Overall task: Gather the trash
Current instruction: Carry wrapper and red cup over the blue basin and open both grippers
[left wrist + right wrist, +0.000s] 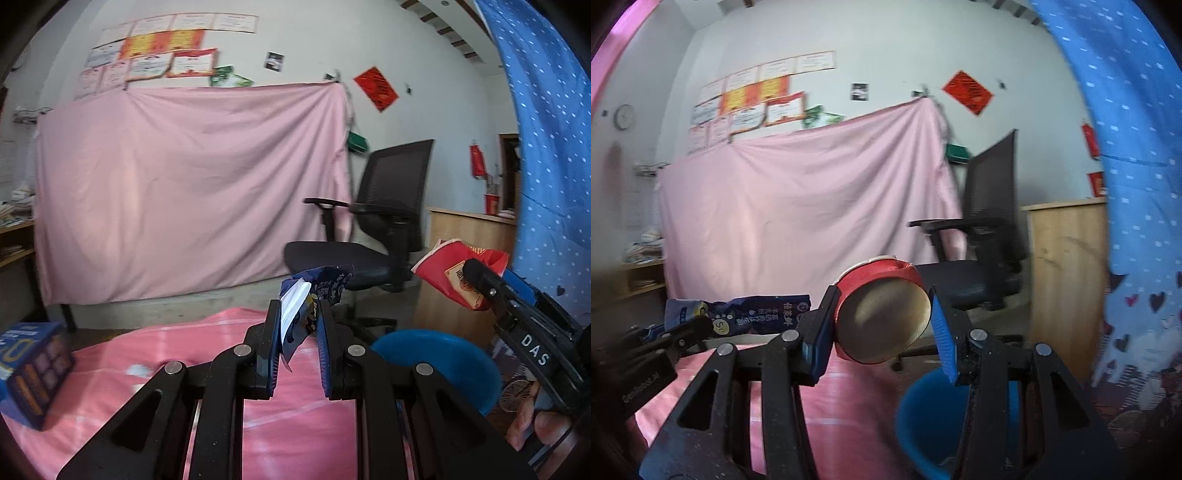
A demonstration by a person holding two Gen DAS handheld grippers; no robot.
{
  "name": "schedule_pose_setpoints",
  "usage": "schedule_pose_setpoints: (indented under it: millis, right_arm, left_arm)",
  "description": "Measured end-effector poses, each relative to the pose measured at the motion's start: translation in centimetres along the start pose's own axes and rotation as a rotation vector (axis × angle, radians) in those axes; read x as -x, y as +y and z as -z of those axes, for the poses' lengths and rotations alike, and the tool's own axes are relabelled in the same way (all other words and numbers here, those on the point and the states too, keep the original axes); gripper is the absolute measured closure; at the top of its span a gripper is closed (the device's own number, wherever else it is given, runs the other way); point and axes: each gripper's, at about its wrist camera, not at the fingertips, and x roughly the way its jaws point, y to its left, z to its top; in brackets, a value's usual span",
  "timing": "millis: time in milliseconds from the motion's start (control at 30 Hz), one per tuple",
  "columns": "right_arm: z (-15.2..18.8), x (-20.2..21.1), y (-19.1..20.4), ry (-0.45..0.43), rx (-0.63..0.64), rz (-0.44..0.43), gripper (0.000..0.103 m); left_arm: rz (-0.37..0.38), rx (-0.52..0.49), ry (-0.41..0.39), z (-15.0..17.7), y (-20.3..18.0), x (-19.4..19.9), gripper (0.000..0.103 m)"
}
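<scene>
My left gripper (297, 314) is shut on a crumpled blue and white wrapper (314, 295) and holds it above the pink bedsheet (155, 354). My right gripper (882, 317) is shut on a squashed red paper cup (882, 317), its pale bottom facing the camera. The cup also shows in the left wrist view (450, 273), held by the right gripper (480, 280) above a blue bin (443, 358). In the right wrist view the bin (923, 413) lies below the right fingers, and the wrapper (746, 314) shows at the left in the left gripper (698, 328).
A blue box (33, 373) lies on the sheet at the left. A black office chair (376, 229) stands behind the bin. A pink cloth (192, 192) hangs at the back. A wooden cabinet (1067, 280) and a blue dotted curtain (1137, 206) stand on the right.
</scene>
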Motion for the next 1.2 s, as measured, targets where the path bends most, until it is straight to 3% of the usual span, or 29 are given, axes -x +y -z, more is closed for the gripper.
schedule_pose_setpoints:
  millis: [267, 500, 1200]
  right_arm:
    - [1.0, -0.4, -5.2, 0.068, -0.056, 0.115, 0.031]
    - [2.9, -1.3, -9.0, 0.181, -0.150, 0.175, 0.031]
    - [4.7, -4.1, -12.2, 0.339, -0.275, 0.219, 0.031]
  left_arm:
    - [0.093, -0.029, 0.034, -0.2, -5.5, -4.2, 0.088]
    - [0.145, -0.013, 0.120, 0.4, -8.2, -8.0, 0.088]
    - [0.199, 0.050, 0.356, 2.6, -10.2, -13.0, 0.088]
